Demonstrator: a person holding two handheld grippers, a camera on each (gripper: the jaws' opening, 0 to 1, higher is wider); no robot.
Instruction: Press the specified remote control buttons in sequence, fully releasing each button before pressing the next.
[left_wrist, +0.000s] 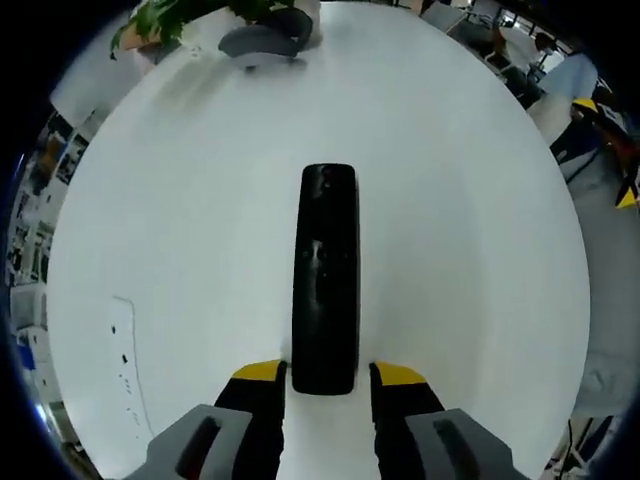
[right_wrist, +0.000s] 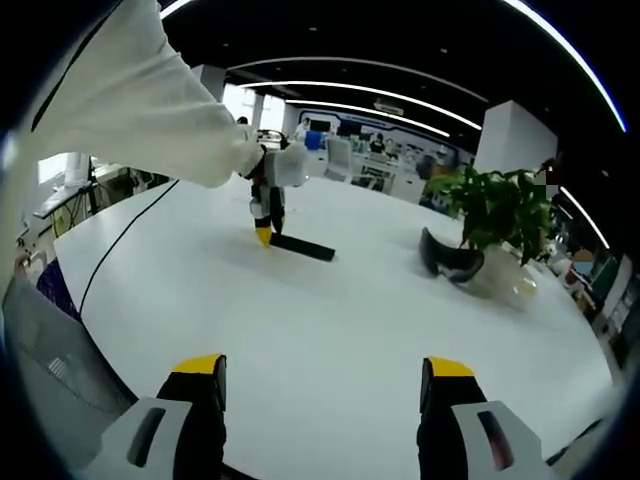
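Note:
A long black remote control lies flat on the round white table, pointing away from me. My left gripper has its yellow-tipped jaws closed in on either side of the remote's near end. In the right gripper view, the remote control lies far off on the table, with the left gripper pointing down at its left end, held from a white sleeve. My right gripper hovers over the near part of the table, open wide, nothing between its jaws.
A potted plant and a dark curved object stand at the table's far side, also seen as plant and dark object. A flat white strip lies left of the left gripper. A thin cable crosses the table.

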